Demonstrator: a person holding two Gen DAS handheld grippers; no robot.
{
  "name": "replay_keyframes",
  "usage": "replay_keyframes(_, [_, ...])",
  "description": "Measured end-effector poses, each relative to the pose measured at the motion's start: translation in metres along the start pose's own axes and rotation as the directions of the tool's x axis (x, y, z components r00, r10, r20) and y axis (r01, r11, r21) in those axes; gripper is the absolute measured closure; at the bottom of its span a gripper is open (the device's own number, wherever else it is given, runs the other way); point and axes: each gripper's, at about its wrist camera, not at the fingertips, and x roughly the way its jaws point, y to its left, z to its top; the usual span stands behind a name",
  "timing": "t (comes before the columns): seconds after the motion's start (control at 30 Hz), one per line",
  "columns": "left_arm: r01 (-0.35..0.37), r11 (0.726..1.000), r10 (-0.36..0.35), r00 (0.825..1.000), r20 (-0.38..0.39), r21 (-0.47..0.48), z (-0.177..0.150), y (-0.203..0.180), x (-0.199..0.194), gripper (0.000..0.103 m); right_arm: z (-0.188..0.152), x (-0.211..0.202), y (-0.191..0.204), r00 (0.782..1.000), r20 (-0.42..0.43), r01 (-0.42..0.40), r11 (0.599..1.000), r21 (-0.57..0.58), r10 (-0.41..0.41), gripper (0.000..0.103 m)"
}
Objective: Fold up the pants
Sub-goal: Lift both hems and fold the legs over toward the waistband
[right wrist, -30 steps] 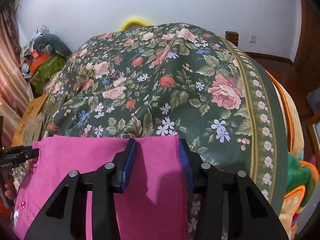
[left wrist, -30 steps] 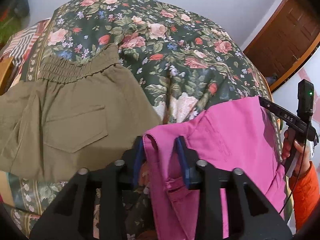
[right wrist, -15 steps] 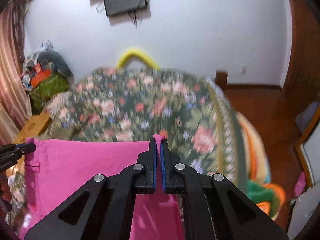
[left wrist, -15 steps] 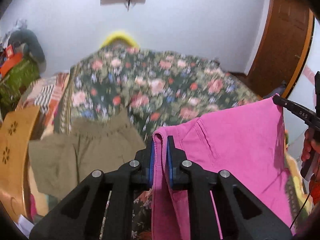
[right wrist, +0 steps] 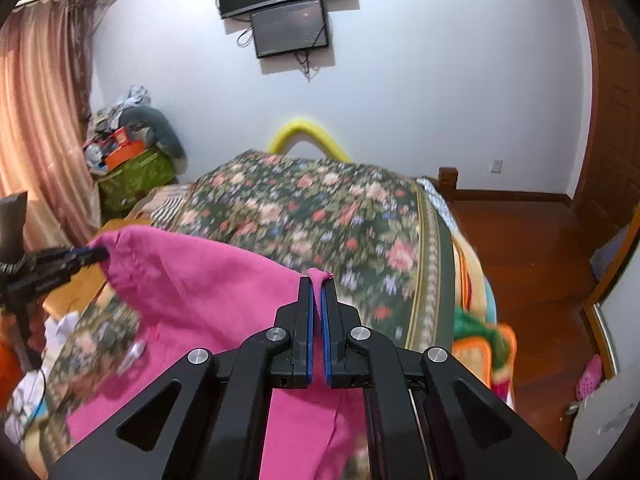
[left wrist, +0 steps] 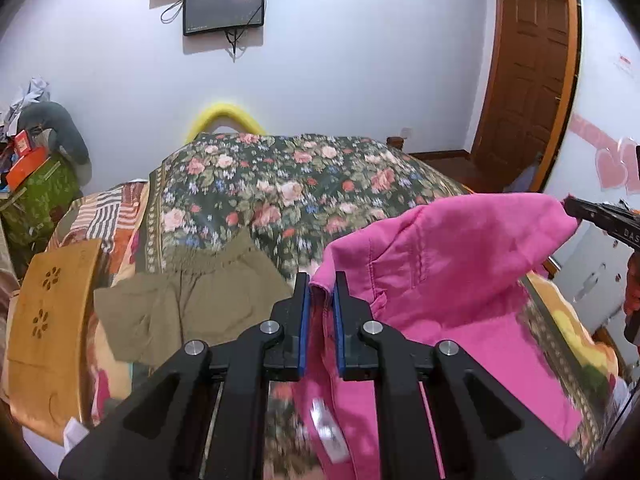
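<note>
Both tools (left wrist: 320, 280) (right wrist: 317, 282) pinching raised pink pants (left wrist: 440, 272)

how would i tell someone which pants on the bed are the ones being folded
Start at the bed with the dark flowered cover. Near its front edge, the pink pants hang lifted between the left tongs and right tongs. The olive pants beside them lie flat on the cover, held by nothing.

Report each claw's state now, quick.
Left claw: shut on the pink pants.
Right claw: shut on the pink pants, at another corner.
</note>
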Motion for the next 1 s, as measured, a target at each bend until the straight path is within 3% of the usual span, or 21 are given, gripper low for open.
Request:
replay_keyframes(0.27, [-0.006,0.998,0.012,0.995,-0.096,0.068,-0.08,-0.019,-0.023,0.093,-0.077,-0.026,0.022,0.991,-0.136,-0.017,1.0,0.004,0.017,0.1])
replay_keyframes(0.53, [0.021,0.997,-0.003,0.966,-0.26,0.069,-0.152,-0.031,-0.022,0.094,-0.156,-0.018,0.026,0.962,-0.273,-0.001,0.998,0.068,0.019,0.1])
replay_keyframes(0.73, [-0.009,0.998,0.025,0.964,-0.266,0.061,-0.164,-0.024,-0.044,0.094,-0.181,-0.024,0.027,0.943,-0.33,0.054,0.997,0.053,-0.034,0.099])
replay_keyframes(0.87, [-0.036,0.992,0.066,0.967,-0.246,0.122,-0.158,-0.024,-0.061,0.093,-0.181,-0.043,0.028,0.945,-0.319,0.091,0.995,0.035,-0.075,0.098])
replay_keyframes(0.97, [-0.036,0.983,0.075,0.973,-0.217,0.18,-0.149,-0.032,-0.072,0.077,-0.174,-0.056,0.032,0.953,-0.293,0.097,0.995,0.035,-0.083,0.09])
replay_keyframes(1.0, [-0.036,0.979,0.078,0.976,-0.204,0.202,-0.146,-0.037,-0.075,0.062,-0.172,-0.058,0.034,0.956,-0.284,0.093,0.995,0.036,-0.079,0.086])
